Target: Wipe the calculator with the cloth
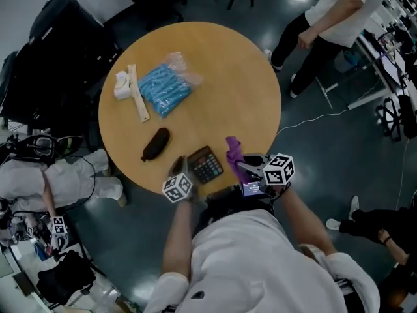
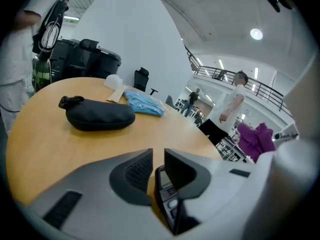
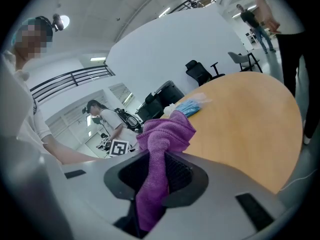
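Note:
The black calculator (image 1: 205, 165) lies near the front edge of the round wooden table (image 1: 234, 83). My left gripper (image 1: 181, 168) is at its left side. In the left gripper view the jaws (image 2: 158, 159) stand a narrow gap apart with bare table showing between the tips, and the calculator (image 2: 167, 194) sits low by the right jaw, not pinched. My right gripper (image 1: 242, 168) is just right of the calculator, shut on the purple cloth (image 1: 233, 154). The cloth (image 3: 162, 139) bunches above the right gripper (image 3: 159, 171) and hangs down between its pads.
A black pouch (image 1: 156, 144) lies left of the calculator. Farther back are a blue packet (image 1: 164, 89), a wooden strip (image 1: 138, 93) and a white item (image 1: 122, 83). One person (image 1: 326, 18) stands beyond the table at the right, another (image 1: 58, 175) is at the left.

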